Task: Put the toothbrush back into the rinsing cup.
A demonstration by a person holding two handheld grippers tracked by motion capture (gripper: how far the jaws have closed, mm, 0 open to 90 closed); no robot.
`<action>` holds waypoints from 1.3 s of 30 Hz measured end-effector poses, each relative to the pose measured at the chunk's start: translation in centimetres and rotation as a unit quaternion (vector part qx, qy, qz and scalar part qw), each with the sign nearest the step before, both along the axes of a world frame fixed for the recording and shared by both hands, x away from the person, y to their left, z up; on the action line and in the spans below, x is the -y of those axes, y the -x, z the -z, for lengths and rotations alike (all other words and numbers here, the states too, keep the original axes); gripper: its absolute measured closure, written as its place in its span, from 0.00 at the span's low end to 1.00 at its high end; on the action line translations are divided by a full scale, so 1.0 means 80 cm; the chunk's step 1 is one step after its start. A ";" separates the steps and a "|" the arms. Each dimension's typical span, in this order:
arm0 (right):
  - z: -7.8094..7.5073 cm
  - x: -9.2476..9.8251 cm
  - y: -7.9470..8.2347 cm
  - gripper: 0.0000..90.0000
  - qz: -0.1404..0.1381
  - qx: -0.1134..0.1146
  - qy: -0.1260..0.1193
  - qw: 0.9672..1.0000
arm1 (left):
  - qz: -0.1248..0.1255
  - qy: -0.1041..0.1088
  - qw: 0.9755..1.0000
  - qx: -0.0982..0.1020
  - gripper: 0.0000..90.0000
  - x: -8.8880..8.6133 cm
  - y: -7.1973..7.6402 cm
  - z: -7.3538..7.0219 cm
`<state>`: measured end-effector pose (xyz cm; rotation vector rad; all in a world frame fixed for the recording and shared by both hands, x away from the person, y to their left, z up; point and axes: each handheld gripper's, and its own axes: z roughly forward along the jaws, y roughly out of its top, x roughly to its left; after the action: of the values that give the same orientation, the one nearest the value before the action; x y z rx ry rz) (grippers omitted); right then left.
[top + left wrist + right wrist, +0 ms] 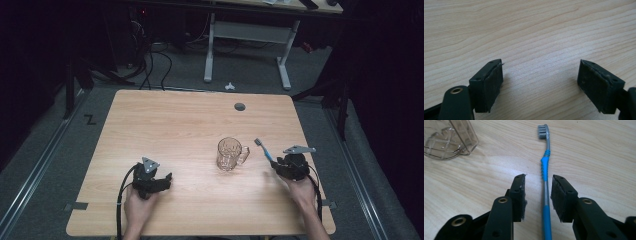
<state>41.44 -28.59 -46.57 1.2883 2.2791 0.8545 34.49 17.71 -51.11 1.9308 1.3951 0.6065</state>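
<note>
A blue and grey toothbrush (263, 149) lies flat on the wooden table (175, 120), bristle head pointing away from me. My right gripper (276, 167) straddles its handle. In the right gripper view the toothbrush (545, 167) runs between the two jaws of the right gripper (539, 180), which is open, with a narrow gap on each side of the handle. A clear glass mug (230, 154) with a handle stands upright just left of the brush; the mug (446, 140) also shows at the upper left. My left gripper (165, 180) rests open at the front left, and the left gripper (540, 66) has bare wood between its pads.
A dark round grommet (240, 106) sits in the table near its far edge. Behind the table stands a second desk with white legs (247, 45), with cables (155, 60) on the grey floor. Each gripper trails a black cable off the front edge.
</note>
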 end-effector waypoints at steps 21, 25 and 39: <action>-0.006 -0.025 -0.052 0.72 -0.014 -0.056 0.039 0.998 | -0.001 -0.001 1.000 0.000 0.24 0.000 0.000 0.000; -0.005 -0.029 -0.062 0.73 -0.016 -0.067 0.050 0.996 | -0.001 -0.001 1.000 0.000 0.24 0.000 0.000 0.000; -0.002 -0.040 -0.092 0.77 -0.016 -0.105 0.062 0.992 | -0.001 -0.001 1.000 0.000 0.24 0.000 0.000 0.000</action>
<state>48.78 -25.38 -46.45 1.3439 2.4788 0.6002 34.51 17.68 -51.11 1.9304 1.3980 0.6096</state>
